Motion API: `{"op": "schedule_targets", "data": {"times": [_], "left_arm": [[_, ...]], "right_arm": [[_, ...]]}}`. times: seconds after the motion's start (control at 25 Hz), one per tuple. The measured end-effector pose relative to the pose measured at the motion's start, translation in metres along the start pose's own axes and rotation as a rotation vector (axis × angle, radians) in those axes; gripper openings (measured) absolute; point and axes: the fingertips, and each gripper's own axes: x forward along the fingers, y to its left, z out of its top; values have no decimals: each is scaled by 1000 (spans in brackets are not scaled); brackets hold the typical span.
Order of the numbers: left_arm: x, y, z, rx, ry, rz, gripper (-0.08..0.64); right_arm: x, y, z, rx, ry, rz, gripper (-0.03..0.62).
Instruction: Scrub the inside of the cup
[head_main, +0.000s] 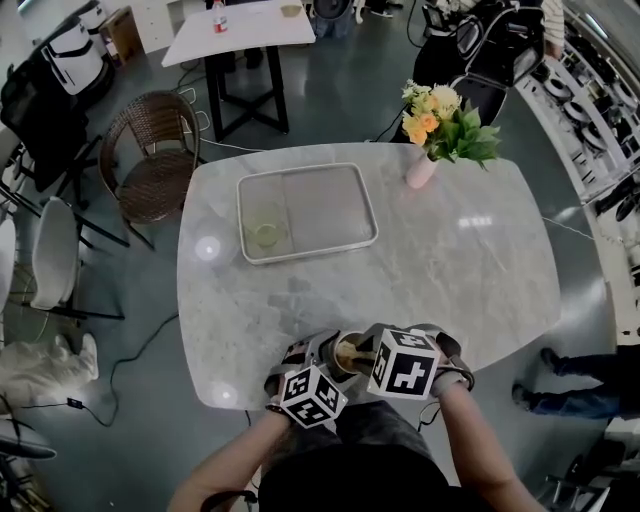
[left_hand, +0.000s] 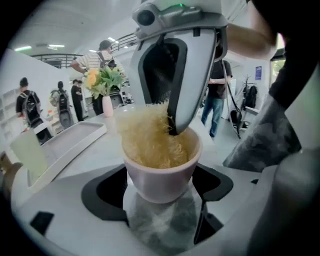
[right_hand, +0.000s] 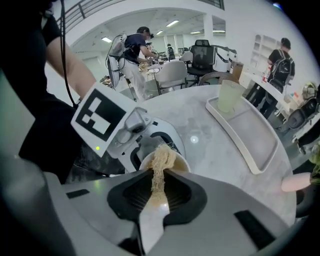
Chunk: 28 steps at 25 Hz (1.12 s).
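Left claw is closed snug round the lower wall of the pink cup, with the worktop just below it. Cup looks light, stiff and smooth, so probably slippery; gripping it low seems right. Right claw, just above, pinches a soft, squashy fibre scrubber stuffed inside the cup.

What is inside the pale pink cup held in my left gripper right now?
A tan fibrous scrubber, gripped by the right gripper, fills the pale pink cup. The scrubber covers the cup's floor and lower inner wall.
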Motion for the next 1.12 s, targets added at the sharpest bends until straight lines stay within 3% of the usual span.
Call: {"op": "schedule_targets", "data": {"times": [0.24,0.4,0.52,0.64,0.84,1.0,1.12], "left_arm": [[6,-3,7,221,2,-180,414],[7,-4,10,244,-12,-188,413],[5,1,11,159,-31,-83,413],[3,8,11,48,-38,73,413],[0,14,8,-144,-21,276,414],[-2,12,5,-255,7,341,413],[-4,10,3,-281,20,341,413]], "right_arm": [[4,1,-2,-32,25,-7,60],[7,-3,-7,-2,42,-23,60],[7,-13,-7,108,38,-82,60],[4,-19,-4,218,21,-138,60],[0,-24,-3,361,-14,-163,60],[9,-24,-2,365,1,-152,60],[16,-20,1,280,35,-153,60]]}}
